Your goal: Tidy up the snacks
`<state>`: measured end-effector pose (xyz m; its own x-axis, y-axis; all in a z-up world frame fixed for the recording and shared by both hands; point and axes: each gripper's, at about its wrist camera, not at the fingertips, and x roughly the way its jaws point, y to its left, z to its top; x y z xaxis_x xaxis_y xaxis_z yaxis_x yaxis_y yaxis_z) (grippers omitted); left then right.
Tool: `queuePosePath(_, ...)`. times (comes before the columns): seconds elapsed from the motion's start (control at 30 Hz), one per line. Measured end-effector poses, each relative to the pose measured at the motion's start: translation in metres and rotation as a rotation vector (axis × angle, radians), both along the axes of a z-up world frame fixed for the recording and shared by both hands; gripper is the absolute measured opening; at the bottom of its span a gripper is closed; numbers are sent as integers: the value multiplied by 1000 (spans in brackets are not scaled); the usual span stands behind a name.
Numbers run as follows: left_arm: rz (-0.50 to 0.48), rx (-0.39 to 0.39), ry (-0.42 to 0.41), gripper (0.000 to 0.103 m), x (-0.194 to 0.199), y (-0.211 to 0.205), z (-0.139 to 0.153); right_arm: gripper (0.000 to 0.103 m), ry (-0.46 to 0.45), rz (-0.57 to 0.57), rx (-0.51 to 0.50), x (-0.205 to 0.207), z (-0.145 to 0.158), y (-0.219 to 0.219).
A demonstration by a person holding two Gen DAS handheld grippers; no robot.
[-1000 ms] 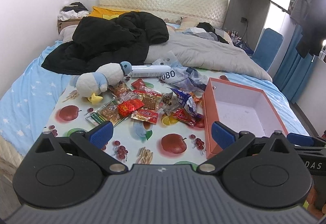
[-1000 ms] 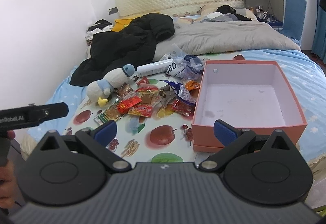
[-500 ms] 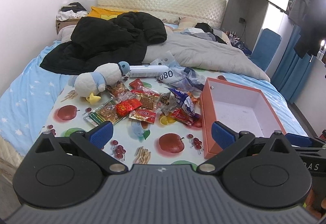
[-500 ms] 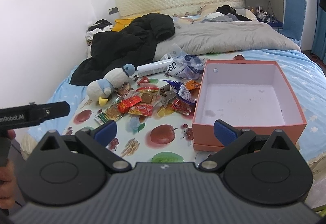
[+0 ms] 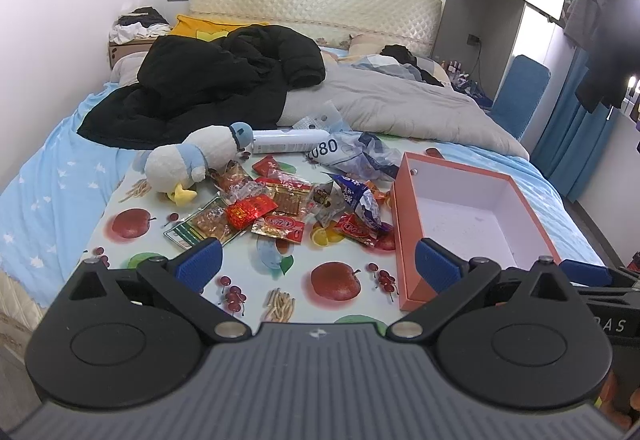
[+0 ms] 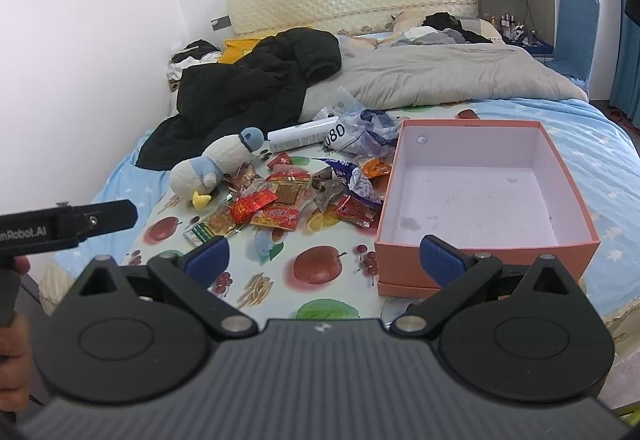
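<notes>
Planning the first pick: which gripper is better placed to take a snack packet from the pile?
Probably the left gripper: it faces the snack pile head-on, fingers open. The right gripper sits nearer the empty orange box, snacks off to its left.

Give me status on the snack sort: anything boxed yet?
Done: nothing. The box is empty; only stains show on its floor. In hand: nothing. The left gripper and right gripper are both open, hovering short of the mat. Left: the whole snack pile beside the box, between it and the plush; the white tube and crumpled bag lie behind it.
</notes>
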<state>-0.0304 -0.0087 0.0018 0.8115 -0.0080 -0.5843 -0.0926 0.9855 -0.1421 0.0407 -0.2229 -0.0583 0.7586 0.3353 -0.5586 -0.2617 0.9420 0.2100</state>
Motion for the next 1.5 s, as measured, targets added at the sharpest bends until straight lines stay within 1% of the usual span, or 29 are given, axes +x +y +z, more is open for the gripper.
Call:
queuePosePath(0.2, -7, -20, -6, 103, -2, -2, 1, 103, -1, -10, -6, 0, -1, -3)
queuePosePath(0.43, -11, -8, -6, 103, -2, -5, 3, 103, 2, -39, -8, -2, -2, -8)
queuePosePath(0.67, -16, -10, 2, 103, -2, -2, 0, 103, -10, -19, 1, -5, -3, -6)
queuePosePath(0.93, -30, -5, -1, 103, 1, 0, -6, 103, -10, -7, 7, -3, -6, -5)
queuePosePath(1.03, -55, 2, -11, 103, 6, 0, -14, 103, -13, -16, 5, -2, -8, -4)
queuePosePath(1.13, -52, 3, 3, 103, 15, 0, -20, 102, -15, -10, -4, 2, -12, -1)
queuePosePath(1.33, -39, -22, 39, 103, 44, 13, -36, 92, -11, 5, -23, 22, -18, 3)
queuePosePath(1.4, -37, -22, 41, 103, 56, 19, -43, 74, 6, 18, -27, 32, -23, 6)
queuePosePath(1.5, -48, -16, 58, 103, 77, 29, -56, 73, 27, 36, -38, 48, -32, 14)
